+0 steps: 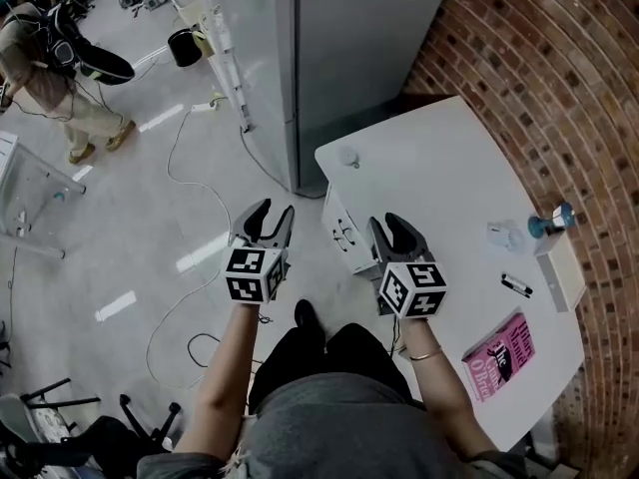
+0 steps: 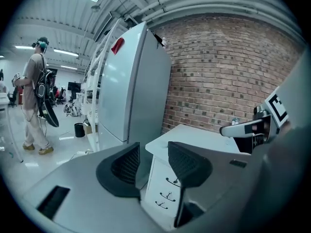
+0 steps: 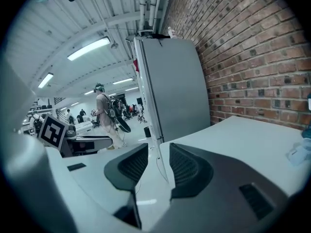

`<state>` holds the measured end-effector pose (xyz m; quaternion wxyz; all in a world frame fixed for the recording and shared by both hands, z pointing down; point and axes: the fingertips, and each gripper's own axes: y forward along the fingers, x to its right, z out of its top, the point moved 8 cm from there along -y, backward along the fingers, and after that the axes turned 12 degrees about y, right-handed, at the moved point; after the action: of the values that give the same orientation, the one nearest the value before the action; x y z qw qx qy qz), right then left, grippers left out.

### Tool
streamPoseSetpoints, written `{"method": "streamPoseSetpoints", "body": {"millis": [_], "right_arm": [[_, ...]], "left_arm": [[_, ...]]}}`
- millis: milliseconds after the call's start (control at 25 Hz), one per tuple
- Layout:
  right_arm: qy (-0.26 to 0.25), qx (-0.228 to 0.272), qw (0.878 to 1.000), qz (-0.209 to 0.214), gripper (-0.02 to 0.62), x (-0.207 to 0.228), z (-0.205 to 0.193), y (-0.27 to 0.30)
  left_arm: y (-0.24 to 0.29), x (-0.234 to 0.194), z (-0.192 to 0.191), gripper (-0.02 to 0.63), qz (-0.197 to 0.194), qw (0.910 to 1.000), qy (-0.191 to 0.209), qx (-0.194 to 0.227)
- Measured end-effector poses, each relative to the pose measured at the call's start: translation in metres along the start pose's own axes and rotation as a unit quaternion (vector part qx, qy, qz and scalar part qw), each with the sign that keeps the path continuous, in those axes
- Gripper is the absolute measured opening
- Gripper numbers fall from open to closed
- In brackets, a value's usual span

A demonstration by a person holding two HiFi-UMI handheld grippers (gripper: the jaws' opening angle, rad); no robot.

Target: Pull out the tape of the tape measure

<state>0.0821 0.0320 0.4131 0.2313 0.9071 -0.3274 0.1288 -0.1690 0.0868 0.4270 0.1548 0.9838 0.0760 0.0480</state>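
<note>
**Task status: not started.** No tape has been drawn out, and nothing is gripped.

The left gripper [image 1: 274,214] and the right gripper [image 1: 398,228] are held side by side in front of the person. The left one is over the floor. The right one is at the edge of the white table [image 1: 429,168], beside the white drawer unit [image 1: 344,236]. In each gripper view the jaws are seen standing well apart with only background between them, so both grippers are empty.

The tape measure cannot be identified with certainty. A small blue object [image 1: 552,222] is seen at the table's right side, close to the brick wall [image 1: 589,88], and is judged the likeliest candidate. It is well apart from both grippers. A pink book [image 1: 499,355] and a black marker [image 1: 516,285] lie on the same table.

**Steps left, as judged:**
1. The case is to be reached and secured with one gripper.
2. The tape end is to be pinched with the other.
3. The tape is to be drawn out
</note>
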Motion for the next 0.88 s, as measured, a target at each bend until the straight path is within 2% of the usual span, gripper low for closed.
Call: {"method": "streamPoseSetpoints", "body": {"millis": [480,680,880], "right_arm": [[0.004,0.023,0.998,-0.053,0.129,0.034,0.025,0.015],[0.014,0.035,0.998,-0.058,0.129,0.054,0.041,0.032],[0.011,0.026,0.998,-0.061,0.129,0.067,0.048,0.048]], "left_arm": [[0.075,-0.005,0.011,0.210,-0.077,0.9954,0.054,-0.022],[0.108,-0.005,0.014,0.222,-0.104,0.9907,0.080,-0.037],[0.145,-0.003,0.018,0.224,-0.130,0.9853,0.097,-0.055]]}}
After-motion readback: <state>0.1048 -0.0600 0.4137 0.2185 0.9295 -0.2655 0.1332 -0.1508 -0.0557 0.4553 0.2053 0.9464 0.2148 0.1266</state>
